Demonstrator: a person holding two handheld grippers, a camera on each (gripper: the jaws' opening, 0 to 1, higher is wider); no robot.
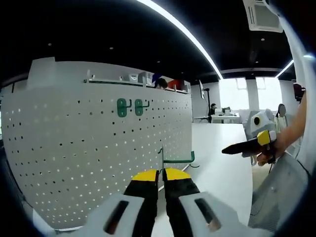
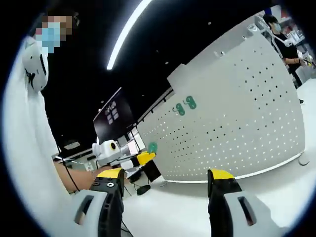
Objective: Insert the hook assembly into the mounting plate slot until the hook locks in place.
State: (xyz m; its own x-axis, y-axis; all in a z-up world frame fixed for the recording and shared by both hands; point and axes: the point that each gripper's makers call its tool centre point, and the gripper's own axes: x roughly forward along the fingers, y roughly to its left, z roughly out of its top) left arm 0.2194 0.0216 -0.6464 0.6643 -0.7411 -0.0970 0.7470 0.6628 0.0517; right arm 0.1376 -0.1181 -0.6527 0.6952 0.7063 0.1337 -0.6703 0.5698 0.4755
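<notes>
left tool (image 1: pixel 161 174) clamped on green hook (image 1: pixel 177 159); right tool (image 2: pixel 168 178) wide open, empty

Both views near, facing the shared pegboard (image 1: pixel 98 148)

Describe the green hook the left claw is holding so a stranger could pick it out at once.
Start at the big white pegboard standing on the white table. Near its lower right corner, the left claw pinches a thin green wire hook. Unlike the two flat green hooks mounted high on the board, it is off the board, gripped between yellow-tipped jaws.
</notes>
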